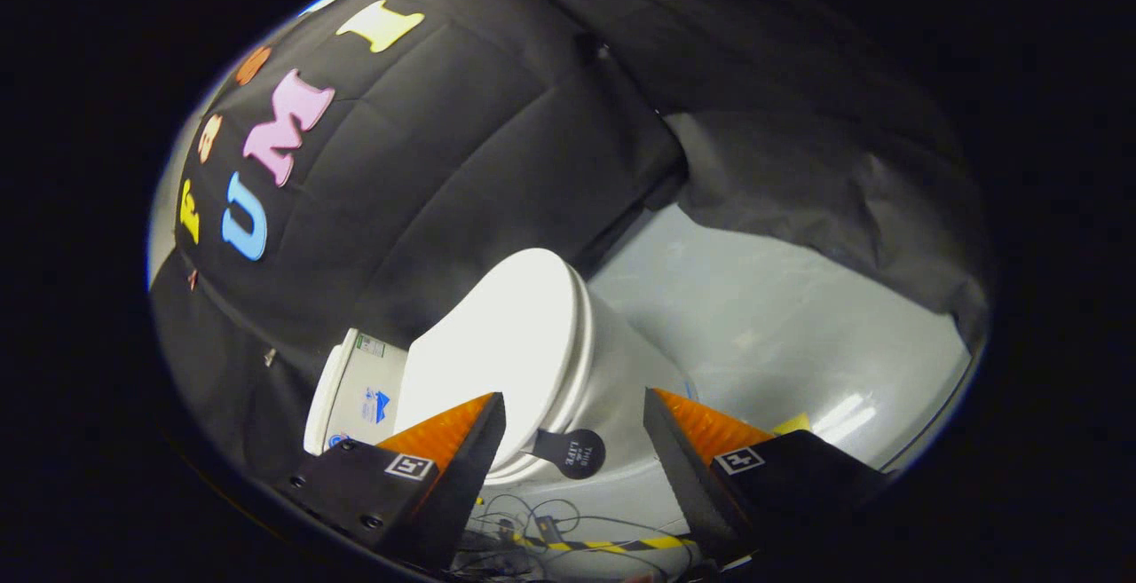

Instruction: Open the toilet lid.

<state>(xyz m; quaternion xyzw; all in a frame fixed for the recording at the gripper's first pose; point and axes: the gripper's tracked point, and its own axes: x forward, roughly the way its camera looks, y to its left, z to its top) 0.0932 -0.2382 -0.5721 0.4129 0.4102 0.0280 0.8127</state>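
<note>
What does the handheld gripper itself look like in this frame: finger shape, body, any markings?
The gripper has two wedge-shaped fingers that taper to points, with ribbed inner pads. Each finger is mounted on a black block with visible screw heads, and each block carries a small square black-and-white marker tag. The fingers stand apart, open.

Gripper (575,428) tilted; fingers (461,441) spread wide apart, nothing between

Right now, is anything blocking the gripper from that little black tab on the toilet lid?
Nothing visible is. The gripper is open, and the round black lift tab on the closed toilet lid sits in the gap between its fingers, untouched. Cables lie lower, on the floor.
</note>
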